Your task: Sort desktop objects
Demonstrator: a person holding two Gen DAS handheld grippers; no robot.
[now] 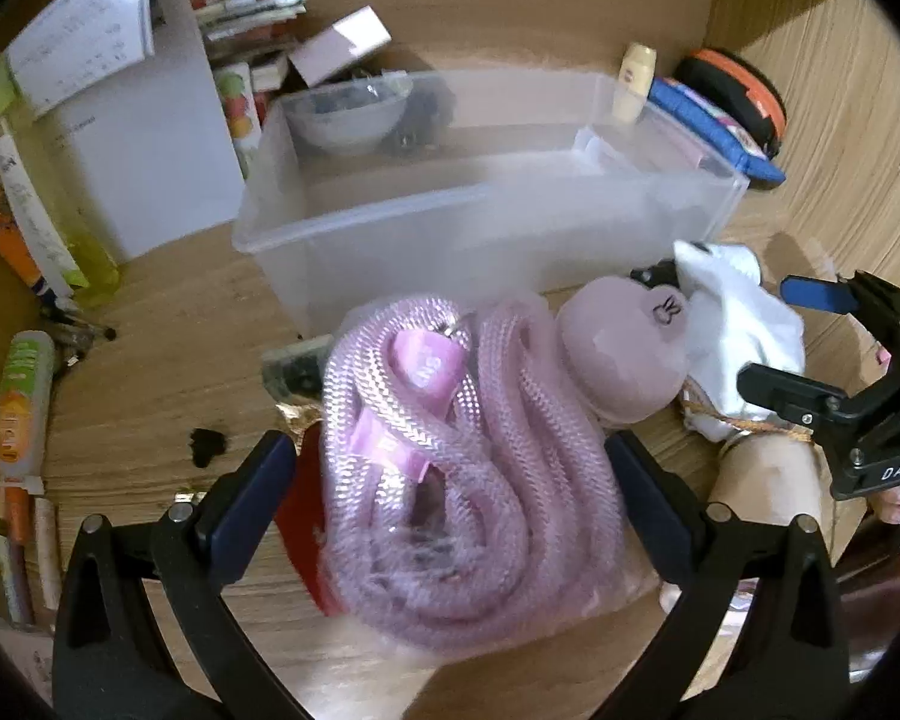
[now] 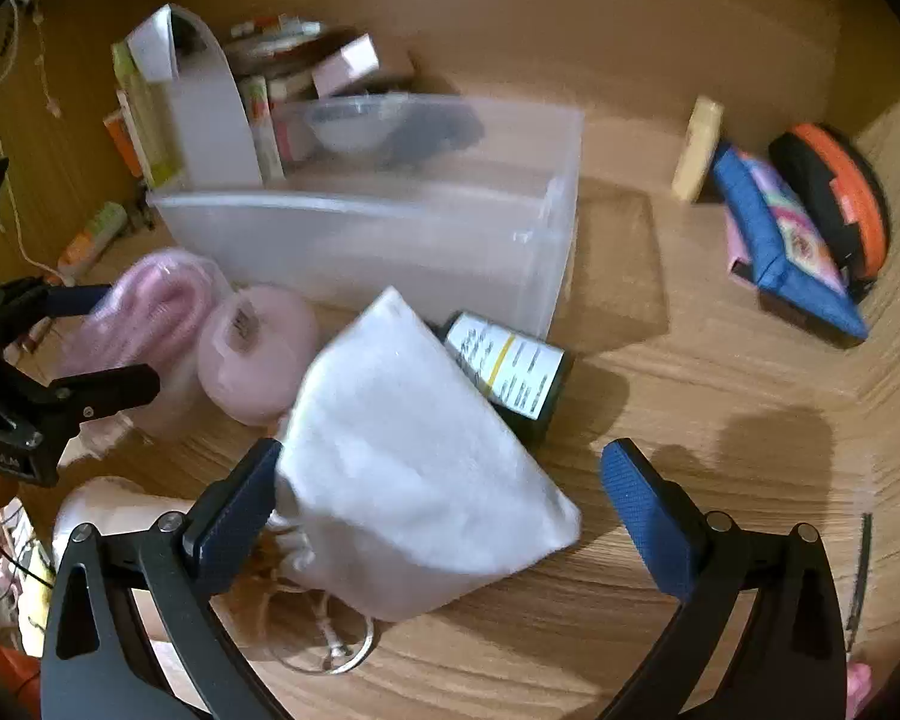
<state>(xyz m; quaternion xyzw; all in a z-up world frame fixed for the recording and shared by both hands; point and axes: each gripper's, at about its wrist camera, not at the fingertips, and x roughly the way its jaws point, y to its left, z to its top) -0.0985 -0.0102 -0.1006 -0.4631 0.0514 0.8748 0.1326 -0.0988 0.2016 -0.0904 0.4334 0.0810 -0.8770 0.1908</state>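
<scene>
Step in hand: approach to pick-up, judged; nothing lifted, clear plastic bin at frame centre apparently without any sorted item.
Left gripper: jaws spread wide, straddling the bagged pink mesh hose at lower centre of the left view; pads beside the bag, not pressing it.
Right gripper: jaws spread wide around the white drawstring pouch at lower centre of the right view; left pad at the pouch edge, right pad well clear.
Task items: hose bag, round pink case and pouch clustered on the wooden desk just in front of the bin; dark labelled bottle lying partly under the pouch.
Next move, judged: closing on the soft bag or pouch, then a lift over the near bin wall; slippery film and loose cloth call for a central, firm pinch.
Hidden: red flat item under the hose bag, mostly covered; bottle neck behind the pouch.
Cut off: cream-coloured rounded object at lower left of the right view, kind not determinable.
Hard to make out: bin interior blurred by motion; bowl and dark items seen through the far bin wall, in or behind it not determinable; label text unreadable.
</scene>
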